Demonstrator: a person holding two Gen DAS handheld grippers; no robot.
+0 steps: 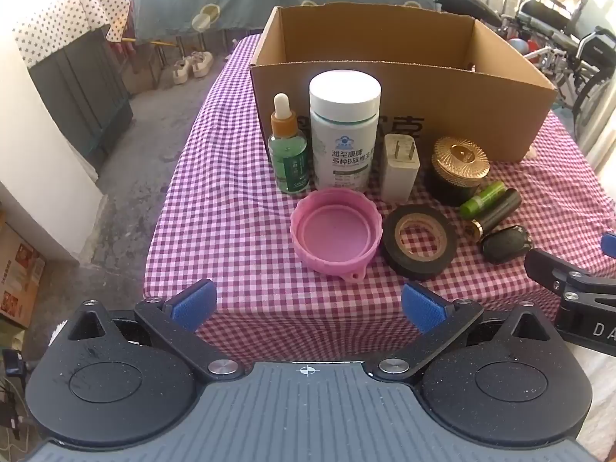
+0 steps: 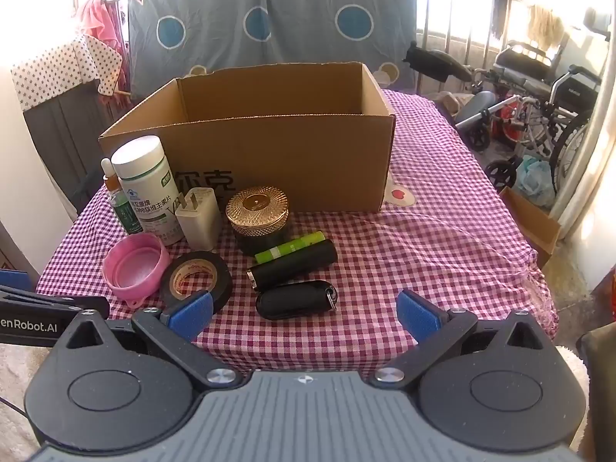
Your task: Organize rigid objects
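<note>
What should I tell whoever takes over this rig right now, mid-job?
Left gripper: open, empty, hovering at the near table edge. Right gripper: open, empty, same edge.
Cardboard box stands open at the back; what shows of its inside is bare.
All items sit in front of it on the checked cloth: dropper bottle, white pill bottle, charger plug, gold-lidded jar, pink lid, black tape roll, green tube, black tube, black key fob.
Done: nothing packed. Left: likely move every item into the box.
</note>
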